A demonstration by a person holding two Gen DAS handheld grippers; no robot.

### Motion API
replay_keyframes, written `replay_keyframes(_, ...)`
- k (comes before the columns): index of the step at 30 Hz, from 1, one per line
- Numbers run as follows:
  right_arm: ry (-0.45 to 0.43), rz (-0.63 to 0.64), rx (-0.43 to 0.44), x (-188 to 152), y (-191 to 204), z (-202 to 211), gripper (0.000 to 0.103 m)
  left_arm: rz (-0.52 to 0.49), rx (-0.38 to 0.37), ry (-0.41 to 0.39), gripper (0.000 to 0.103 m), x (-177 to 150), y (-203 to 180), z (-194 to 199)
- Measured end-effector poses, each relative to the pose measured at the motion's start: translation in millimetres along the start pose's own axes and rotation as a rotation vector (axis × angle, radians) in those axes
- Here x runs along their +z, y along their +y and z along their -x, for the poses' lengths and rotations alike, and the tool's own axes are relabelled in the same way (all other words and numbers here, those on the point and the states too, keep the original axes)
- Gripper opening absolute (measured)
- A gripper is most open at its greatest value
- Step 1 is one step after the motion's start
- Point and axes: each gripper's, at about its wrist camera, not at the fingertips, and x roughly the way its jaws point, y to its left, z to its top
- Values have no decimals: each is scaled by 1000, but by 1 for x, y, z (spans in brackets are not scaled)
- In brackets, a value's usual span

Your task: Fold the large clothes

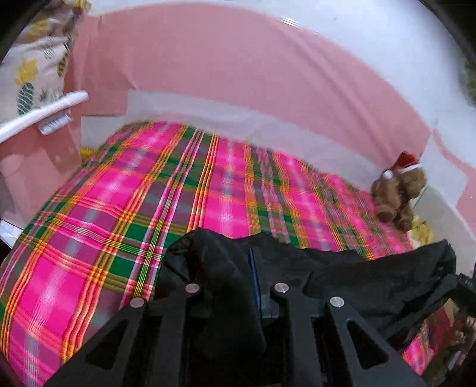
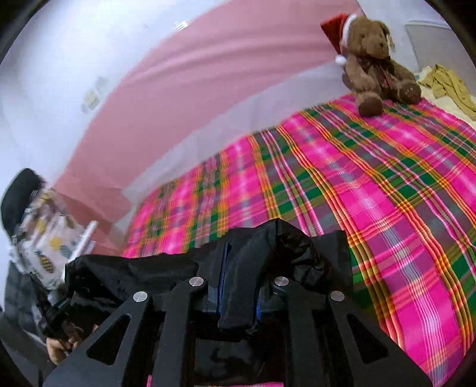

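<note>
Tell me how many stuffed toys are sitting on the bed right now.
1. A brown teddy bear in a red Santa hat sits at the far edge of the plaid bedspread, near the pink wall, well clear of the black garment. Others could be hidden outside both views.

There is one black garment [image 1: 342,274] [image 2: 142,268], a single piece of dark cloth stretched between the two claws: one left claw [image 1: 235,285] and one right claw [image 2: 241,285], each with two fingers. One bed is covered by one pink, green and orange plaid blanket [image 1: 125,208] [image 2: 386,193]. One brown teddy bear [image 1: 398,196] [image 2: 377,68] sits on it, wearing one red Santa hat [image 2: 337,28]. One pineapple-print pillow [image 1: 32,68] [image 2: 50,238] shows at the side. One heap of tan clothing [image 2: 449,86] lies past the bear; how many pieces it holds cannot be told. One pink band [image 1: 238,68] runs along the wall.
</note>
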Motion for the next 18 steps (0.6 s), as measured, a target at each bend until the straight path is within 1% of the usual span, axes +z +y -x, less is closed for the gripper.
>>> replay_keyframes(4, 94, -11, -69, 6, -15, -63, 15, 8, 30, 94, 19, -2, 7, -54)
replay_keyframes(7, 160, -40, -88, 5, -29, -98, 18, 13, 40, 120, 23, -7, 9, -75)
replay_keyframes(10, 194, -52, -82, 1, -38, -118, 19, 3, 44, 126, 24, -7, 7, -85)
replay_keyframes(13, 203, -77, -55, 2, -44, -122, 20, 16, 26, 143, 25, -3, 8, -89)
replay_keyframes(15, 209, -100, -18, 6, -48, -114, 22, 36, 8, 160, 27, 2, 10, -86)
replay_keyframes(17, 196, -122, 27, 14, -49, -103, 26, 57, -16, 161, 32, 7, 13, -79)
replay_keyframes(18, 190, -133, 57, 18, -50, -97, 32, 63, -27, 154, 38, 10, 14, -75)
